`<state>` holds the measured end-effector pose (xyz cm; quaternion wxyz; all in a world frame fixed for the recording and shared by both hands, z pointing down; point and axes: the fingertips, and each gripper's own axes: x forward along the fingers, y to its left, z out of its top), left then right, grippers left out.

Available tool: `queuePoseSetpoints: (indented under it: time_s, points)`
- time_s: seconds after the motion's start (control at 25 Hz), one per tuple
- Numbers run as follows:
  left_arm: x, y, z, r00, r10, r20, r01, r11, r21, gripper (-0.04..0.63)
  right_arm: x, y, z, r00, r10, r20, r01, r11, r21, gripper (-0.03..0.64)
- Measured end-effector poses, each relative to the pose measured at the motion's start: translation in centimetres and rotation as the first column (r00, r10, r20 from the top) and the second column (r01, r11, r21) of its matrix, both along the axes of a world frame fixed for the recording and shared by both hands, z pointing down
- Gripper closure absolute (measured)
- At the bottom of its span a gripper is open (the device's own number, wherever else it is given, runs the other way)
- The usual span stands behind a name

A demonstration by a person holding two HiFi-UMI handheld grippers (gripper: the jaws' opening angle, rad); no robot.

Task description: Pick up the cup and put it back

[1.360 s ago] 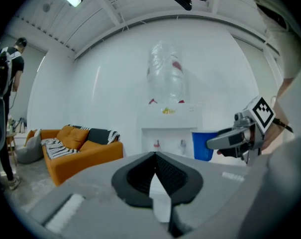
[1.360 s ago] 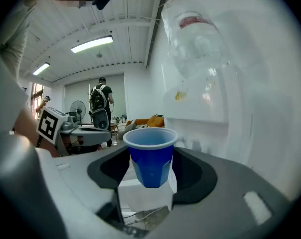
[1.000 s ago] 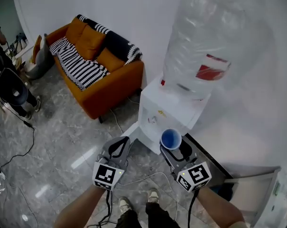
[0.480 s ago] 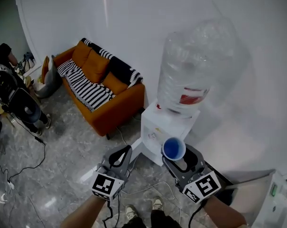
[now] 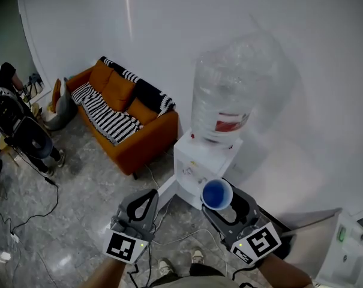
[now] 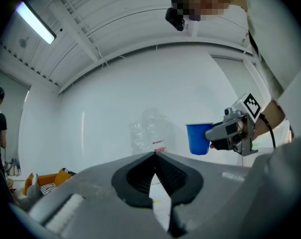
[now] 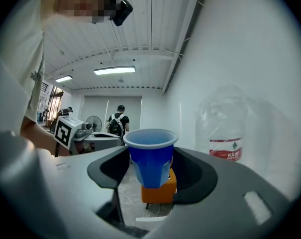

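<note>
A blue paper cup (image 5: 217, 193) stands upright in the air in front of the white water dispenser (image 5: 200, 161), below its big clear bottle (image 5: 228, 95). My right gripper (image 5: 224, 207) is shut on the cup, its jaws pressing the lower wall from both sides (image 7: 151, 169). The cup (image 7: 151, 153) looks empty inside. My left gripper (image 5: 143, 204) hangs to the left of the cup, shut with nothing in it, its jaw tips meeting (image 6: 154, 156). From the left gripper view, the cup (image 6: 198, 139) shows off to the right, held by the right gripper (image 6: 221, 133).
An orange sofa (image 5: 133, 131) with a striped blanket stands left of the dispenser against the white wall. Cables (image 5: 187, 228) lie on the marble floor below. A person (image 5: 7, 89) and a chair are at the far left. A white box (image 5: 343, 251) sits at the lower right.
The cup stays in my right gripper. The head view has swung, so the dispenser and bottle sit further left and both grippers lower in the picture.
</note>
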<state>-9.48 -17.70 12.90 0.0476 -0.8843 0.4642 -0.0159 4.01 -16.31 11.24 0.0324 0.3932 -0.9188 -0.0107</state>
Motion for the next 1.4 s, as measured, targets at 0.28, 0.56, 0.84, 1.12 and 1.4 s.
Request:
queuePoseSetpoints:
  time_s: [0.28, 0.56, 0.84, 1.12, 1.4]
  points:
    - [-0.9, 2.7, -1.0, 0.999, -0.006, -0.053, 0.006, 1.000, -0.015, 0.594, 0.4, 1.9, -0.3, 1.000, 0.004, 0.026, -0.004, 1.000, -0.023, 0.342]
    - [-0.8, 2.4, -0.9, 1.000, -0.002, -0.023, 0.002, 1.000, 0.008, 0.594, 1.7, 0.9, 0.3, 0.998, 0.047, 0.042, -0.046, 0.998, -0.042, 0.342]
    - [0.6, -0.3, -0.4, 0.999, -0.009, -0.037, 0.007, 0.999, -0.031, 0.594, 4.0, -4.2, 0.5, 0.989, 0.131, 0.073, -0.129, 0.991, -0.036, 0.342]
    - [2.3, -4.4, -0.5, 0.999, -0.003, -0.040, 0.003, 1.000, -0.002, 0.594, 6.9, -11.3, 2.2, 0.976, 0.211, 0.058, -0.211, 0.978, -0.009, 0.342]
    - [3.7, -9.0, 0.3, 0.998, -0.009, -0.056, 0.007, 0.999, -0.035, 0.594, 8.3, -16.6, 6.9, 0.966, 0.257, 0.037, -0.255, 0.966, -0.051, 0.342]
